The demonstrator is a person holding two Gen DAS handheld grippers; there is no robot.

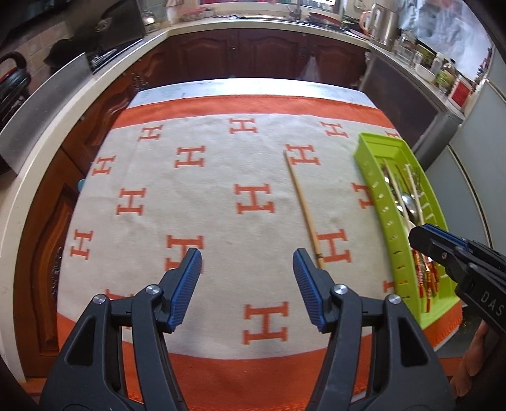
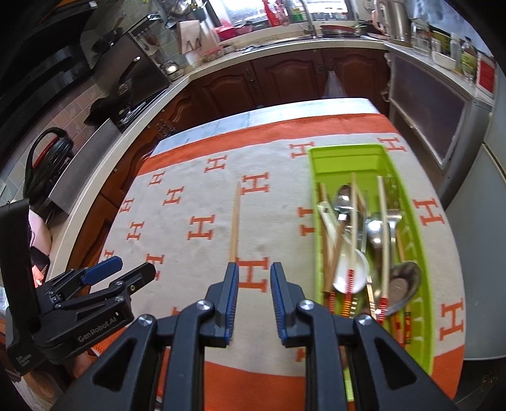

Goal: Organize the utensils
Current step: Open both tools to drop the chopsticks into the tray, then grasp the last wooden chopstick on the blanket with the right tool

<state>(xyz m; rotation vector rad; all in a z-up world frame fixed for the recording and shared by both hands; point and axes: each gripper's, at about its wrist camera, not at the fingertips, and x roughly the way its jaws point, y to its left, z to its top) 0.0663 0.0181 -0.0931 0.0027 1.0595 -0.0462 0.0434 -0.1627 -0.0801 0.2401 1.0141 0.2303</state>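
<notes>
Blue-padded fingers point(image 1: 186, 284) of the left gripper point(image 1: 246, 262) spread wide, nothing between them; right gripper point(image 2: 254, 275) fingers a narrow gap apart, likewise empty, hovering above the cloth.

Around it all, a kitchen: dark wooden cabinets point(image 2: 284, 76) under a pale countertop point(image 2: 132, 126) curving along the far and left sides, sink and tap point(image 2: 308, 22) at the back, kettle point(image 2: 395, 19) and jars on the right-hand counter, stove area at far left.

In the middle, a table spread with a beige cloth point(image 1: 205, 196), orange-bordered, patterned with orange H letters.

On the right part of the cloth, a long lime-green utensil tray point(image 2: 344, 158), long axis running from near edge to far edge, far end bare. Inside, lying roughly lengthwise: metal spoons point(image 2: 374, 234), a white ceramic spoon point(image 2: 357, 268), several chopsticks with red-banded ends toward the near side.

Left of the tray and apart from it, one bare wooden chopstick point(image 1: 303, 208) flat on the cloth, long axis also near-to-far, slimmer end pointing away, thicker end nearest, just ahead of the right gripper's left fingertip in the right wrist view.
</notes>
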